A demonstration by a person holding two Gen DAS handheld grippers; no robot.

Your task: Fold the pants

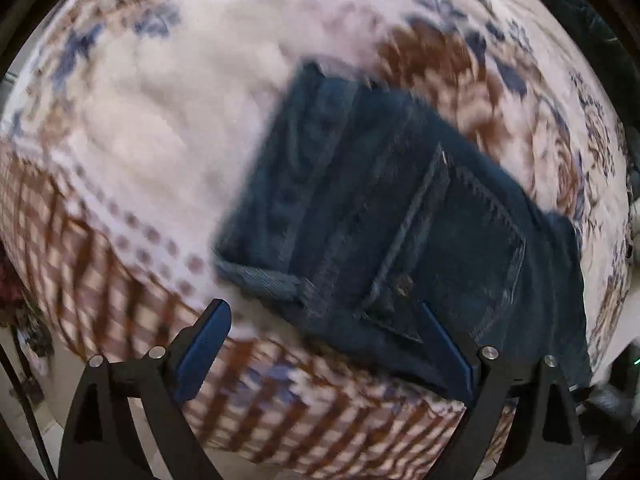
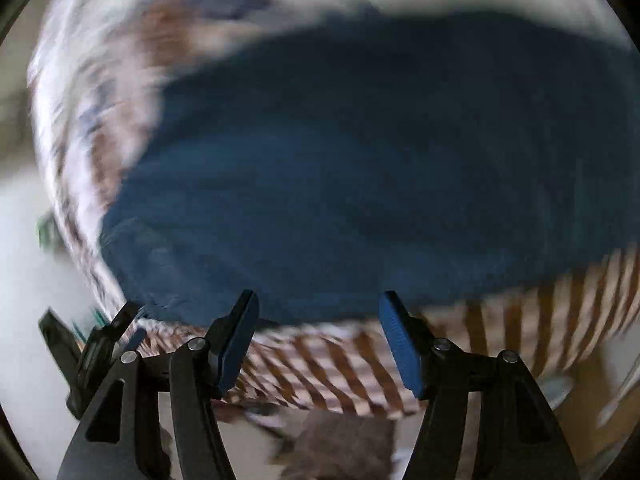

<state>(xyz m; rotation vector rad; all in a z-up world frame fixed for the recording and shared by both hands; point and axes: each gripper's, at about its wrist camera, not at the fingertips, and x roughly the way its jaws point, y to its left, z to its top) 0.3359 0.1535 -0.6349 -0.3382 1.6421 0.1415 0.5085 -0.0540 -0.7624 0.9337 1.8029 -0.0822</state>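
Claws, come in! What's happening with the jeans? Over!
Left claw open, empty. Right claw open, empty. Jeans lie folded on the patterned blanket. Nothing in the way. Over.

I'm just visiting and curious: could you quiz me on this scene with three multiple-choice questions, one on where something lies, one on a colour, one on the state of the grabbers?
1. Where do the jeans lie?
A. on a patterned blanket
B. in a basket
C. on a hanger

2. What colour are the jeans?
A. red
B. dark blue
C. white

3. How do the left gripper and right gripper stand?
A. both clamped on cloth
B. one open, one shut
C. both open, holding nothing

Answers: 1 A, floral blanket surrounds the denim; 2 B, both views show dark blue denim; 3 C, a wide gap shows between each pair of fingers.
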